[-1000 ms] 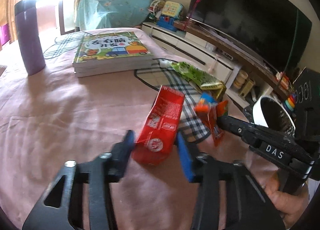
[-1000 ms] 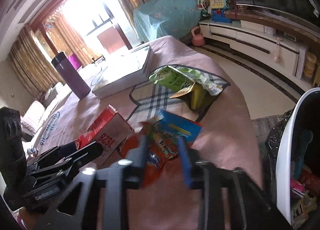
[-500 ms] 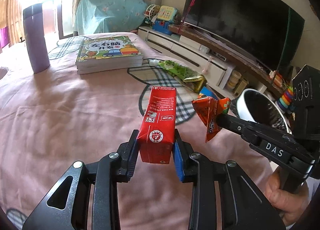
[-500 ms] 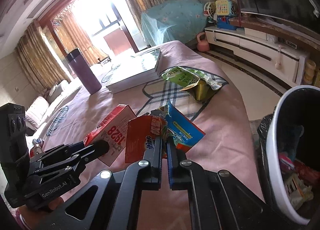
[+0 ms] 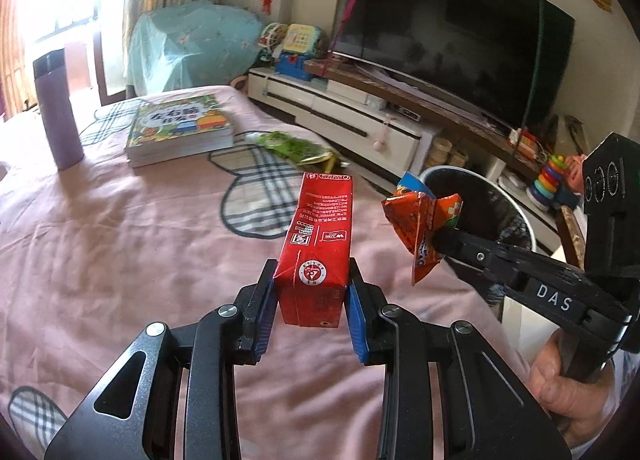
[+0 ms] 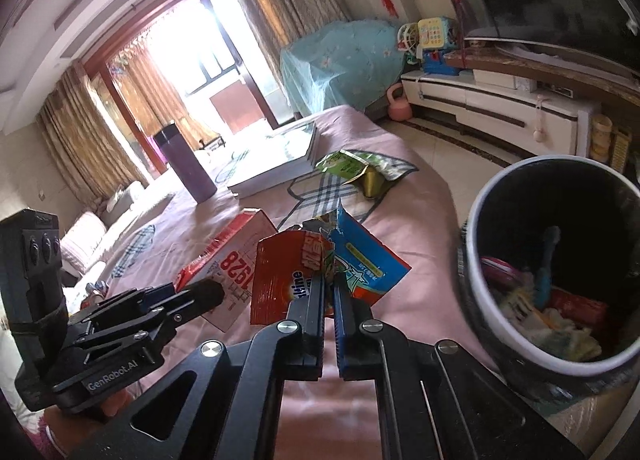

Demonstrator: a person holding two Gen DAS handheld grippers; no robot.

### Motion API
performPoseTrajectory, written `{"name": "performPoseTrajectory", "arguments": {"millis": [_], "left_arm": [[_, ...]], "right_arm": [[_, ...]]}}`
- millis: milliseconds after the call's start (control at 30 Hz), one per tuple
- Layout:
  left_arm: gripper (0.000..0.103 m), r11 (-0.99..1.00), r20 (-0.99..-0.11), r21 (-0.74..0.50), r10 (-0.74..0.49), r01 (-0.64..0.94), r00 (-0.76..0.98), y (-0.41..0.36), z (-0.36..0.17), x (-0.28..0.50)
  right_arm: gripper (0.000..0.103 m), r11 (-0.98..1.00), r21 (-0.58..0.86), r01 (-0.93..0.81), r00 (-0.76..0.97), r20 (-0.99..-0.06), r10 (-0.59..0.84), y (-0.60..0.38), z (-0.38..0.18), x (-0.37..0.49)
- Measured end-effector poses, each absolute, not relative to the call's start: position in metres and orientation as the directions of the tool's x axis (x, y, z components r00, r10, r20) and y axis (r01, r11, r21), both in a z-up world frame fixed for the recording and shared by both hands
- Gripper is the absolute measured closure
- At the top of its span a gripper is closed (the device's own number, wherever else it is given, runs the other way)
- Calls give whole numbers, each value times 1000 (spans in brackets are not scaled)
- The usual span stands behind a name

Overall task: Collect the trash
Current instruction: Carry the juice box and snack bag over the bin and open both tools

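My left gripper (image 5: 310, 296) is shut on a red drink carton (image 5: 318, 236), which hangs tilted above the pink bedspread (image 5: 120, 252). The same red carton (image 6: 232, 272) shows at the left of the right wrist view, in the left gripper (image 6: 208, 294). My right gripper (image 6: 329, 292) is shut on a crumpled orange and blue snack wrapper (image 6: 320, 264), lifted off the bed. The wrapper (image 5: 420, 219) sits in the right gripper (image 5: 440, 238) close to the rim of a white trash bin (image 6: 520, 344) with a black liner. A green snack bag (image 6: 356, 169) lies further up the bed.
A stack of picture books (image 5: 180, 131) and a purple flask (image 5: 56, 111) stand at the far side of the bed. The bin (image 5: 480, 195) holds several scraps. A TV (image 5: 452, 35) on a white cabinet (image 5: 340, 115) lines the right wall. A hand (image 5: 560, 376) grips the right tool.
Both grippers closed on their items and lifted them off the bed. The carton and the wrapper have moved right, toward the bin, which now fills more of the right wrist view.
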State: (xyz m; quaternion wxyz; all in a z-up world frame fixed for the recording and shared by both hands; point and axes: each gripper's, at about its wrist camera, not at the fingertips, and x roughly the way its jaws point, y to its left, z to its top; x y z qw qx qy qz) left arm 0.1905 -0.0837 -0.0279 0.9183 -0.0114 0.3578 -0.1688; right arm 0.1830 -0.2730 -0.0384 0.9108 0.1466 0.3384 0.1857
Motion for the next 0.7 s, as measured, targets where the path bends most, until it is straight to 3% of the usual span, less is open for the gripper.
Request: {"name": "performPoseTrajectory", "arguments": {"millis": [700], "left_arm": [[73, 882, -643, -92, -406, 461, 649, -181, -9, 175]], "right_arm": [[99, 912, 400, -91, 792, -526, 310, -363, -29, 144]]}}
